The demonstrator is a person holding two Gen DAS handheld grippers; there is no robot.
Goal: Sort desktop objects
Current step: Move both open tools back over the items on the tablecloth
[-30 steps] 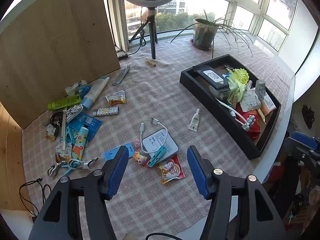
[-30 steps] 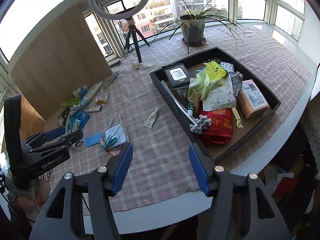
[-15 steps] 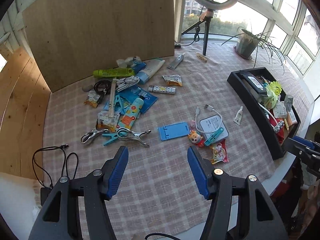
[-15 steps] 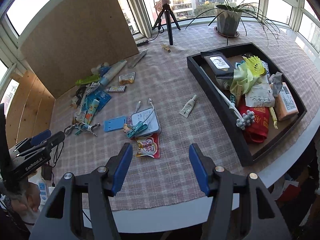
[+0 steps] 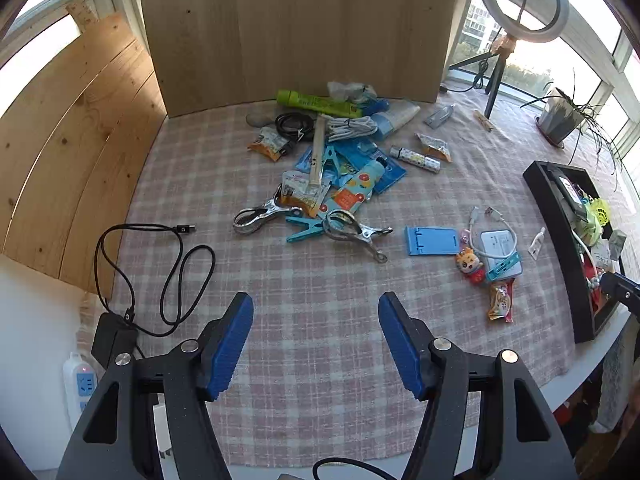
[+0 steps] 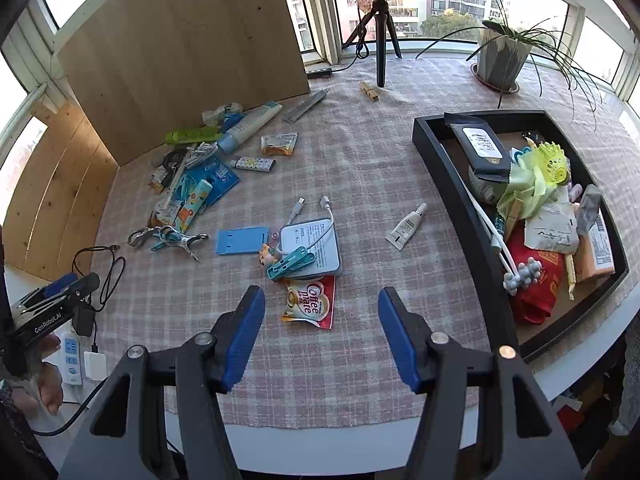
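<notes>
I find the left hand-held gripper point(image 5: 316, 340) empty, its jaws opening and already wide, hovering over bare checked cloth on the surface point(image 5: 320, 288) short of the clutter. The right hand-held gripper point(image 6: 320, 332) is likewise empty, jaws moderately wide and apart, with the coffee sachet point(image 6: 310, 307) just ahead between its fingers. Beyond the left one lie two metal clips point(image 5: 352, 232) tangled with a teal peg point(image 5: 304, 230), then an overlapping pile of packets and tubes point(image 5: 340, 176). My judgement: a grab into that tangle risks lifting two items at once or dragging the heap. The flat sachet and blue stand point(image 5: 432, 241) may slip from the pads or bunch the cloth. A loose black cable point(image 5: 176, 264) lies near the left hand-held gripper and could snag. The tray point(image 6: 440, 160) at the right is already crowded; a careless drop there could spill over its rim.
</notes>
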